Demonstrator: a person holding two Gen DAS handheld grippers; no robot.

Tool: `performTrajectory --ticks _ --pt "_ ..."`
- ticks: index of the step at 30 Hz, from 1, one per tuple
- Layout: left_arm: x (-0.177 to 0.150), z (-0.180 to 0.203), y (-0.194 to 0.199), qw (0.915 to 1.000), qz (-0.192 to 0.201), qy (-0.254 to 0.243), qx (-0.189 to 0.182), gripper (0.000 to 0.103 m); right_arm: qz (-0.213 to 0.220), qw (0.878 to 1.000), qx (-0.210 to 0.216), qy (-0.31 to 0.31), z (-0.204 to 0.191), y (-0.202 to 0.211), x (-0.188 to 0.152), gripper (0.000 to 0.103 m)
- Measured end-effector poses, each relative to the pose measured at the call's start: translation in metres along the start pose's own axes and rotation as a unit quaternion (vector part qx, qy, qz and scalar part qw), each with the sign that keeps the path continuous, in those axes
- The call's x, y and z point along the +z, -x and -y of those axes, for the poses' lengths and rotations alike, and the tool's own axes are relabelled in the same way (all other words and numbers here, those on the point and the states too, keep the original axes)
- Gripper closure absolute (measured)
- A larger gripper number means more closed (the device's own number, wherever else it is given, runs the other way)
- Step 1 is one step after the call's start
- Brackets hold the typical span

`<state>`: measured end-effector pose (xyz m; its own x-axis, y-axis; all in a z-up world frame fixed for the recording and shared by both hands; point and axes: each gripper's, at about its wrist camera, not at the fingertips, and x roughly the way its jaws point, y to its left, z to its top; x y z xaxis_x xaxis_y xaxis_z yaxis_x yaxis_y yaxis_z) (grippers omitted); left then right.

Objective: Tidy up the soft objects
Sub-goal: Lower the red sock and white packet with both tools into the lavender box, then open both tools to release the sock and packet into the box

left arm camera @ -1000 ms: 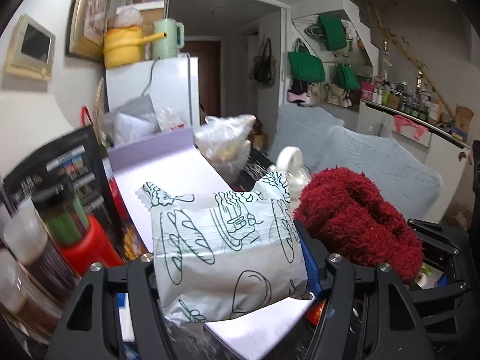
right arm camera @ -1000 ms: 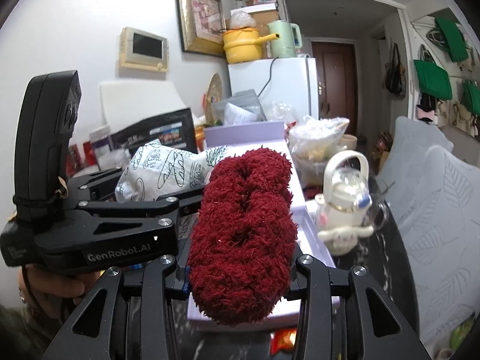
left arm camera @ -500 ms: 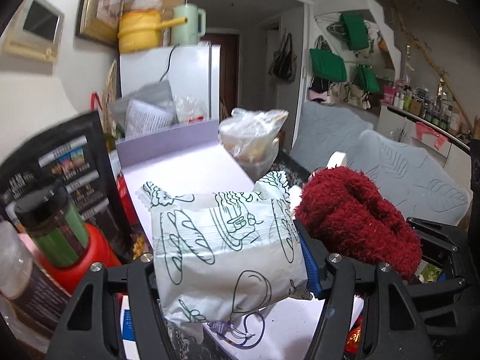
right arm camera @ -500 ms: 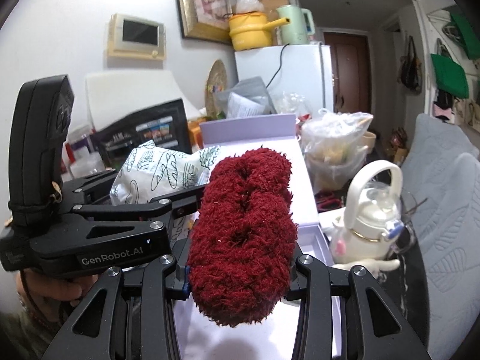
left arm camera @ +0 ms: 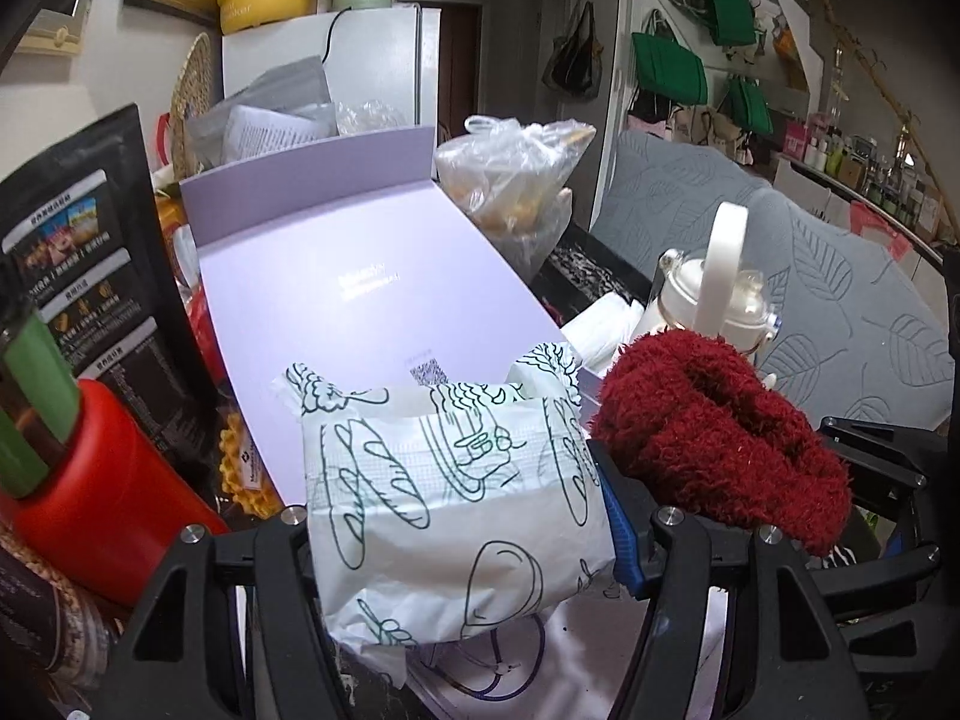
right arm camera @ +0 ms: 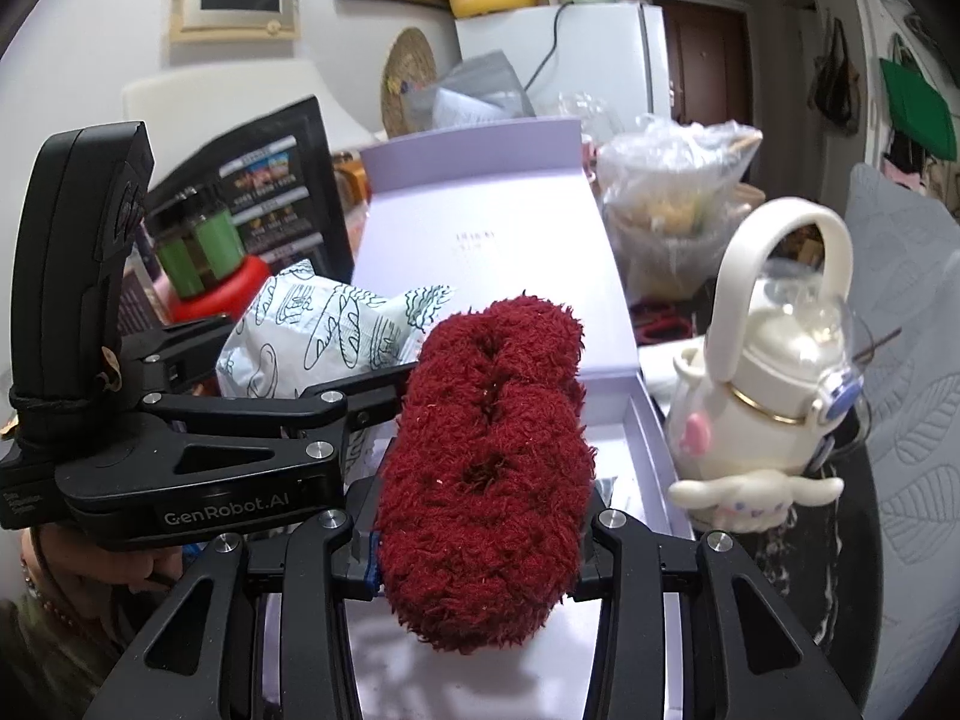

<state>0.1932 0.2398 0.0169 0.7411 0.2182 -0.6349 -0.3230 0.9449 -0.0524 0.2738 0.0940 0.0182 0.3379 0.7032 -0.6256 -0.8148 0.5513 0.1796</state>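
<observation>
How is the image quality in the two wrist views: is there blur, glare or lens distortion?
Left wrist view: strong fisheye bending with dark corners; the printed white packet is sharp, and the lavender box lid is washed pale by bright light. Right wrist view: the same curved edges; the red fuzzy item is crisp, and the white kettle shows soft highlights, no heavy blur.

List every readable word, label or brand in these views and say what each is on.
"GenRobot.AI": on the side of the left gripper, seen from the right wrist.
Print on the purple box lid: too small to read.
QR code on the same lid: not readable.
Labels on the black pouch: blurred, unreadable.
Small logo on the yellow pack: unreadable.
</observation>
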Motion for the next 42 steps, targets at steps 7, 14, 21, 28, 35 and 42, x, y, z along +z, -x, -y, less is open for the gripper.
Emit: performTrajectory --ticks 7,14,21,28,35,42 --pt "-0.007 -0.003 -0.025 0.9995 -0.031 0.004 0.006 0.038 -0.043 0.999 -0.014 -0.023 0.014 -0.020 -0.006 0.062" --pt "-0.015 -0.008 -0.046 0.9969 -0.072 0.003 0.030 0.038 -0.067 0.996 -0.032 -0.039 0.023 -0.033 -0.009 0.061" --pt "-0.025 -0.012 -0.068 0.9925 -0.118 0.008 0.028 0.038 -0.080 0.995 -0.039 -0.047 0.027 -0.043 -0.011 0.061" --pt "-0.031 -0.014 -0.082 0.9885 -0.148 0.015 0.028 0.038 -0.089 0.994 -0.045 -0.051 0.031 -0.047 -0.013 0.061" --pt "-0.030 -0.016 -0.090 0.9867 -0.157 0.019 0.037 0.038 -0.097 0.993 -0.048 -0.050 0.030 -0.053 -0.015 0.056" --pt "-0.029 -0.014 -0.096 0.9833 -0.175 0.019 0.046 0.034 -0.113 0.991 -0.063 -0.047 0.029 -0.059 -0.017 0.045"
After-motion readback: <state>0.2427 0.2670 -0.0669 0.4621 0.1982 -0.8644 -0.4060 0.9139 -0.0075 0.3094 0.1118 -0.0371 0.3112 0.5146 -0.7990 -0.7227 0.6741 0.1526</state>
